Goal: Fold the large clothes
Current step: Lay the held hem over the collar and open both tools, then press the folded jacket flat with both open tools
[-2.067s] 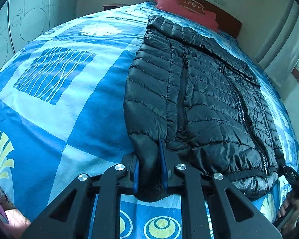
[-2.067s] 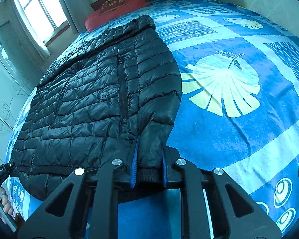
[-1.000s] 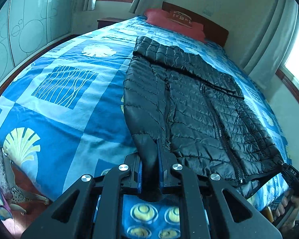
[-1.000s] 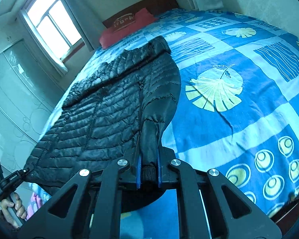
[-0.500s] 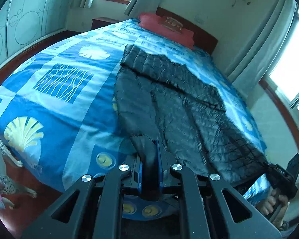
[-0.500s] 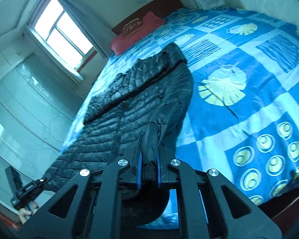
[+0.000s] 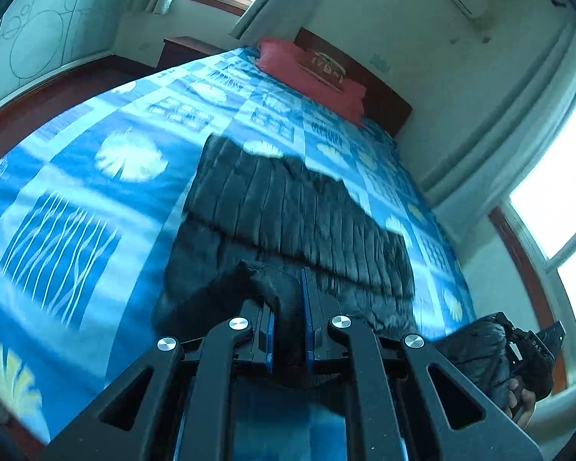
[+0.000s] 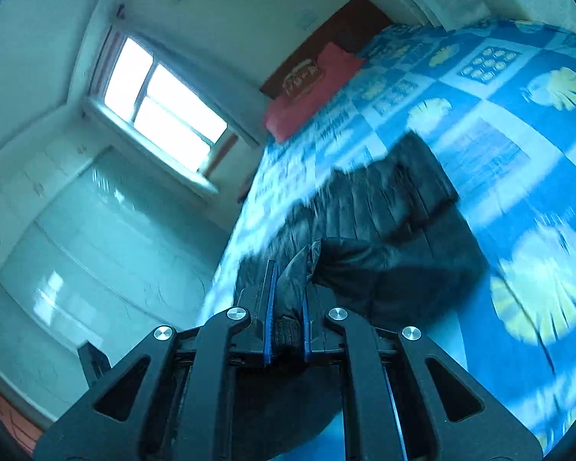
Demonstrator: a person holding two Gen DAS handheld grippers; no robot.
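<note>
On the blue patterned bedspread [image 7: 76,176], the black puffer jacket [image 7: 295,207] lies partly lifted, its near end pinched in both claws. Left gripper [image 7: 288,330] and right gripper [image 8: 286,307] each clamp a fold, tilted down toward the bedspread. Only the left view shows the person's hand [image 7: 522,403].

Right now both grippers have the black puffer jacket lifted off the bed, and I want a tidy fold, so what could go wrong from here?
1. The black quilted puffer jacket is slick, and each of the left gripper and right gripper pinches only a small bunch, so it may slip out.
2. The hem is held at two separate points, so uneven travel could skew the fold.
3. The jacket's far end rests on the blue patterned bedspread; pulling could drag it.
</note>
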